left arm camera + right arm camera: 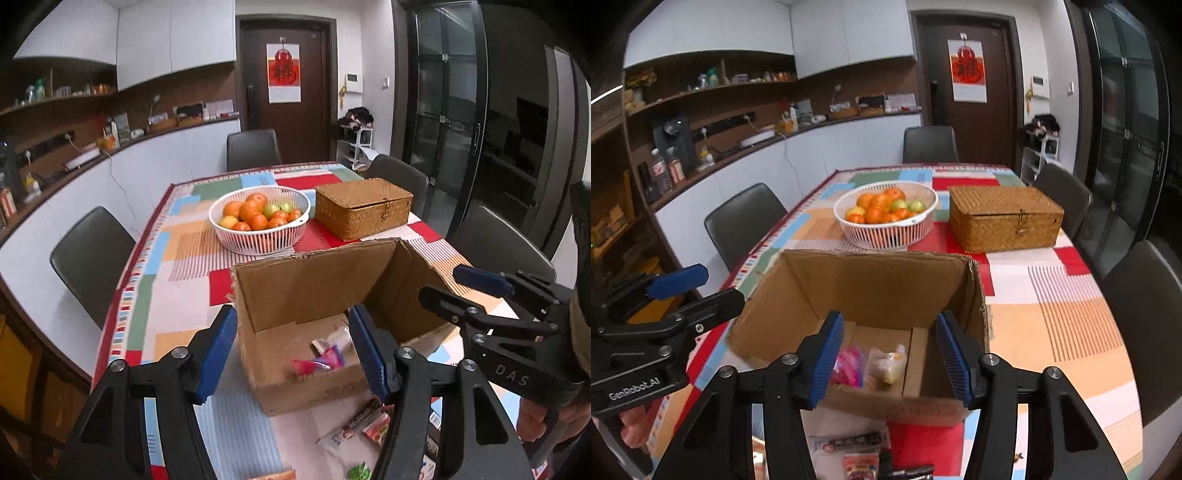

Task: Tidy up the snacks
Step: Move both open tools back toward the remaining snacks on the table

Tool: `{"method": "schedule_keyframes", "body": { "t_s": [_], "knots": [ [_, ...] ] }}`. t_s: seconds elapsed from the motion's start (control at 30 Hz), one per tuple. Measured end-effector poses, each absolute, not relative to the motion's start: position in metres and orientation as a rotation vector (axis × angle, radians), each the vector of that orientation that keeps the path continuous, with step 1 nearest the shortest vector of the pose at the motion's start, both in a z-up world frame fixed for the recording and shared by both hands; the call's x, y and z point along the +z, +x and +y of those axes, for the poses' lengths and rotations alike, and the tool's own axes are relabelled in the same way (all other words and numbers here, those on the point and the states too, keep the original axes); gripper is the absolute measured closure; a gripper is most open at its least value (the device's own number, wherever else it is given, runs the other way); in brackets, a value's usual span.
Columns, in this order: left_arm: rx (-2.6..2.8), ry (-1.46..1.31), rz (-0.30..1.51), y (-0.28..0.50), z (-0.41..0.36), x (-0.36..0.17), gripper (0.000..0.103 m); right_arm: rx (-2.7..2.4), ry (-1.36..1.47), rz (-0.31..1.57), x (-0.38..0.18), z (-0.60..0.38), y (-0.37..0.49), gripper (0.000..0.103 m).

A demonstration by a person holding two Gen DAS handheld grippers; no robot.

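Where the patchwork tablecloth (1052, 306) covers a long dining table, an open cardboard box (871, 288) stands near the front edge and serves as landmark.

Inside the box: a pink snack packet (849, 369) and a pale yellowish one (888, 363) lying on its floor, side by side.

In front of the box, on the cloth: several loose snack packets (354, 428), partly hidden by the grippers.

Behind the box: a white slatted basket (886, 236) of oranges and green fruit; to that basket's right, a closed woven wicker case (1004, 221).

Around the table: dark chairs (744, 221).

Beyond the box, across the room: a dark door with a red hanging (967, 70); white cabinets and cluttered wooden shelves (713, 88) to its left; glass doors to its right.

Left gripper (291, 350): above the box's front left corner, jaws parted, nothing between the pads.

Right gripper (890, 358): above the box's front wall, jaws likewise parted and empty.
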State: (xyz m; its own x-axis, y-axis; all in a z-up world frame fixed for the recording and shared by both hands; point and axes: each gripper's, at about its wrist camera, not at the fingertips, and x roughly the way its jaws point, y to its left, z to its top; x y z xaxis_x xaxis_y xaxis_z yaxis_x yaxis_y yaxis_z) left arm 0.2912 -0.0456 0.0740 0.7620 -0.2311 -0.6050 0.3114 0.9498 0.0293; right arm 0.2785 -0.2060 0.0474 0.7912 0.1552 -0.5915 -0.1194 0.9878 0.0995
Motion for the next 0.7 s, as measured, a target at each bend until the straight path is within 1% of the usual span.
{"method": "schedule_keyframes", "body": {
  "t_s": [0.3, 0.5, 0.7],
  "knots": [
    [-0.298, 0.158, 0.593, 0.232, -0.030, 0.073, 0.037, 0.188, 0.006, 0.564, 0.059, -0.189, 0.221, 0.050],
    [-0.303, 0.159, 0.604, 0.198, -0.023, 0.061, 0.037, 0.245, -0.007, 0.588, 0.047, -0.176, 0.192, 0.050],
    [-0.298, 0.128, 0.652, 0.168, -0.013, 0.039, 0.037, 0.284, -0.022, 0.622, 0.030, -0.166, 0.168, 0.050]
  ]
}}
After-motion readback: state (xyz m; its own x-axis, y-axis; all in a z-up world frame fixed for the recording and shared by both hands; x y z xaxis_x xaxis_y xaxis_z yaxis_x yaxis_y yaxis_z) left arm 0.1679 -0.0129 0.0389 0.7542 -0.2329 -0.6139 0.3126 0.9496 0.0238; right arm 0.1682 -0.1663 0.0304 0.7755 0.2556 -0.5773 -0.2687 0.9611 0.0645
